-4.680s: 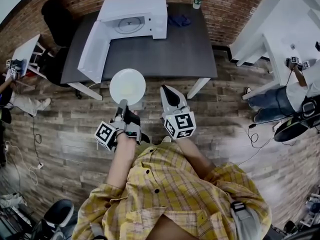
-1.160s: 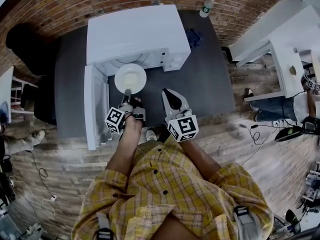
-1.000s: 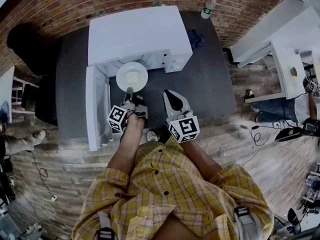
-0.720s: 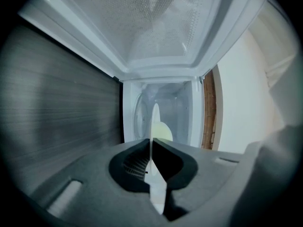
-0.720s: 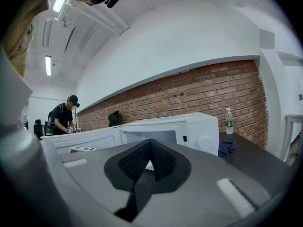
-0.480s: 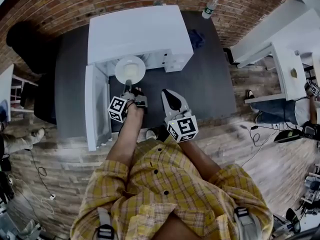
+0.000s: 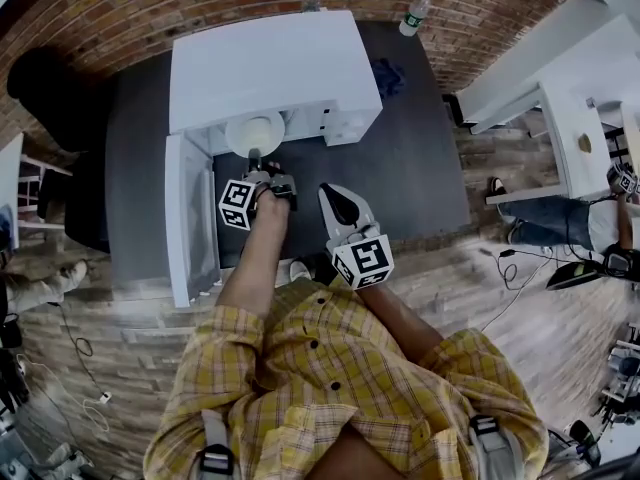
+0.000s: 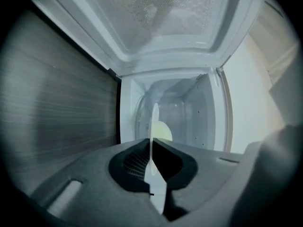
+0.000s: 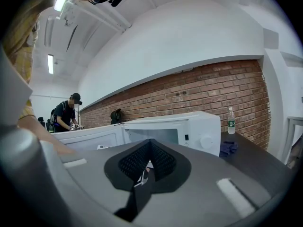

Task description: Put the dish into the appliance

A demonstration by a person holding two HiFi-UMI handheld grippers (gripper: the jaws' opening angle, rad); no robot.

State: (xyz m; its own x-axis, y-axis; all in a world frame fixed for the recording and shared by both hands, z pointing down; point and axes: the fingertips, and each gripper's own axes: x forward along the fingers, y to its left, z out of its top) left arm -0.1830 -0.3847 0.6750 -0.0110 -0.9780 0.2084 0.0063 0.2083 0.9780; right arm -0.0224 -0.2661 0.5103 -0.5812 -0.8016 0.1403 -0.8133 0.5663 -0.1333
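clamping a plate (image 7: 255, 133), left gripper (image 7: 254, 158) at microwave (image 7: 270, 63) on dark table (image 7: 410, 158); right gripper (image 7: 330, 194) closed.

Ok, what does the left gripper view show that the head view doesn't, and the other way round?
Only the left gripper view: the microwave's inner walls, and the plate seen edge-on, pinched in the left gripper. Only the head view: the right gripper, shut and empty over the table, a blue cloth and a bottle. Both: the plate at the microwave's mouth, its door open.
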